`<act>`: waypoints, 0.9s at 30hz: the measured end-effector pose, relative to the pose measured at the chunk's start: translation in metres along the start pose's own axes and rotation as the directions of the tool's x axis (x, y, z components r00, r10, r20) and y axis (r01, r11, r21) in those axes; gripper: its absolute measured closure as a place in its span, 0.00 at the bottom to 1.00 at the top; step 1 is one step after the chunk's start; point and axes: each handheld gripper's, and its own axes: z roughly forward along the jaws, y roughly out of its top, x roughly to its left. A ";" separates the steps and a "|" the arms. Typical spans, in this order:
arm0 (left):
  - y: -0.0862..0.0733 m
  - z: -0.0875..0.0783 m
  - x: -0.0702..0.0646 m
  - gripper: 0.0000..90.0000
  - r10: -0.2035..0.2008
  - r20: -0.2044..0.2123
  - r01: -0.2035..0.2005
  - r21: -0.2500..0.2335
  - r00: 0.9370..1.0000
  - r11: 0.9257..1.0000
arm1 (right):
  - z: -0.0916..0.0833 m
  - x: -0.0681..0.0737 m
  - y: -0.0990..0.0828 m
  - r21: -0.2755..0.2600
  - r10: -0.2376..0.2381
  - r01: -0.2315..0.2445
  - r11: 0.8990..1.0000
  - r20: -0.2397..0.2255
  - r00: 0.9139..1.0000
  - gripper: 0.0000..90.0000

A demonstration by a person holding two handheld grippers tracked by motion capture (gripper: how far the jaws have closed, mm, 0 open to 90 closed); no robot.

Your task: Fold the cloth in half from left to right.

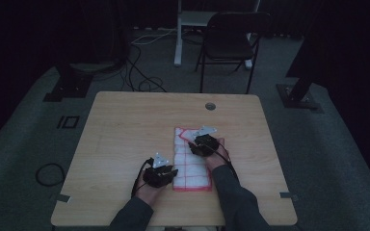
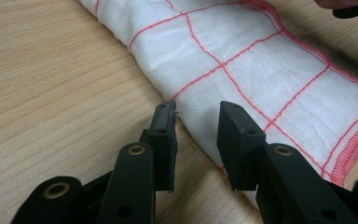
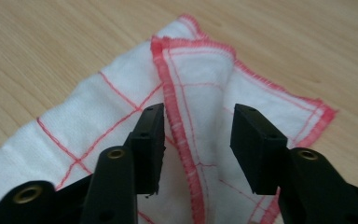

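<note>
High view: a folded white cloth with a red grid (image 1: 191,161) is lying on the wooden table (image 1: 125,139), right of centre, its long axis running from the person's near edge toward the far edge. The left gripper (image 1: 171,173) is sitting at the cloth's near left edge; the right gripper (image 1: 192,144) is hovering over the far end, where a corner is looking turned up. A black folding chair (image 1: 231,41) is standing beyond the table. Jaw gaps are too small to judge here.

Left gripper view: the left gripper (image 2: 196,122) is pointing low across the tabletop at the cloth's (image 2: 242,65) folded long edge. Its jaws are standing partly open, the fold lying between them, the pads not pressing on it. The red stitched hem is showing at the right.

Right gripper view: the right gripper (image 3: 198,122) is facing the cloth's (image 3: 200,88) far corner, where a red-hemmed flap is folded over the layer beneath, a detail lost from above. The jaws are standing partly open on either side of the raised hem, gripping nothing that I can make out.
</note>
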 end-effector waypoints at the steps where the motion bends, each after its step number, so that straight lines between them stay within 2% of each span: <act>1: 0.000 0.000 0.000 0.76 0.000 0.000 0.000 0.000 1.000 1.000 | 0.000 0.000 0.000 0.000 0.000 0.000 1.000 0.000 1.000 0.60; 2: 0.000 0.000 0.000 0.76 -0.003 0.000 0.003 0.002 1.000 1.000 | 0.002 0.000 0.000 0.011 -0.010 0.010 1.000 0.016 1.000 0.60; 7: 0.000 0.000 0.000 0.76 -0.005 0.000 0.005 0.002 1.000 1.000 | 0.002 -0.005 0.000 0.010 -0.002 0.002 1.000 0.033 0.999 0.62; 13: -0.001 0.001 0.000 0.76 -0.009 0.002 0.009 0.000 1.000 1.000 | -0.001 -0.014 -0.001 0.000 0.026 -0.026 1.000 0.039 0.999 0.68; 17: -0.001 0.001 0.000 0.76 -0.007 0.001 0.007 0.001 1.000 1.000 | -0.003 -0.020 -0.001 -0.008 0.037 -0.037 0.999 0.015 0.999 0.79; 23: -0.001 0.001 0.000 0.76 -0.007 0.002 0.007 0.002 1.000 1.000 | -0.006 -0.025 0.001 -0.010 0.039 -0.039 0.999 0.025 0.999 0.96; 27: -0.001 0.001 -0.001 0.76 -0.006 0.002 0.006 0.003 1.000 1.000 | -0.009 -0.030 0.002 -0.020 0.062 -0.062 0.998 0.029 0.998 0.98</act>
